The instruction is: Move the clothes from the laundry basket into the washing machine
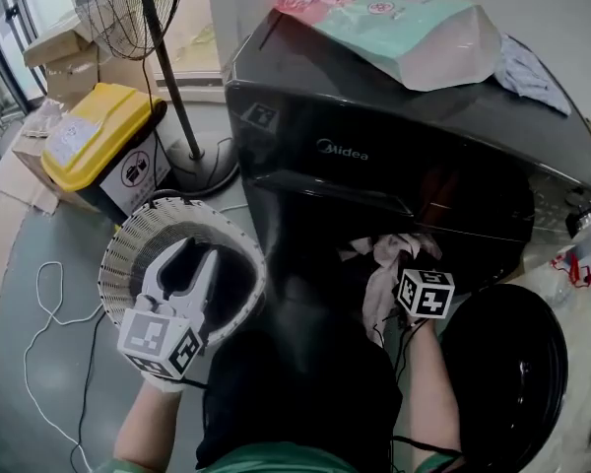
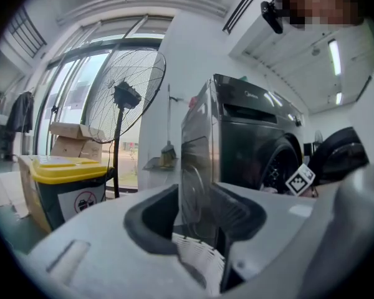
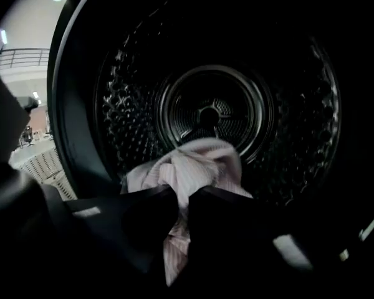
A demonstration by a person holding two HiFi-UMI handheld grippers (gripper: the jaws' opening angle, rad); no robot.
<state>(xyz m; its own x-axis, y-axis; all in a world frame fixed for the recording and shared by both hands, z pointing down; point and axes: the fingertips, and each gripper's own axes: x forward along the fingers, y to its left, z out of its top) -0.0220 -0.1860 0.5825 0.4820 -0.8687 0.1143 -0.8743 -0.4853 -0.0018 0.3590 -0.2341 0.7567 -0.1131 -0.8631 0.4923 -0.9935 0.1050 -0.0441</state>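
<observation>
left tool (image 1: 187, 257): jaws apart | right tool (image 3: 182, 193): clamped on garment (image 3: 202, 159)

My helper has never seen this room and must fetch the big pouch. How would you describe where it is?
Start at the dark front-loading washing machine and look at its top. The pouch lies flat there: large, glossy, mint and pink, unlike the small crumpled pale cloth beside it.

Pale striped garment (image 3: 196, 167) (bunched) at dark washing machine (image 1: 394, 156) drum mouth
</observation>
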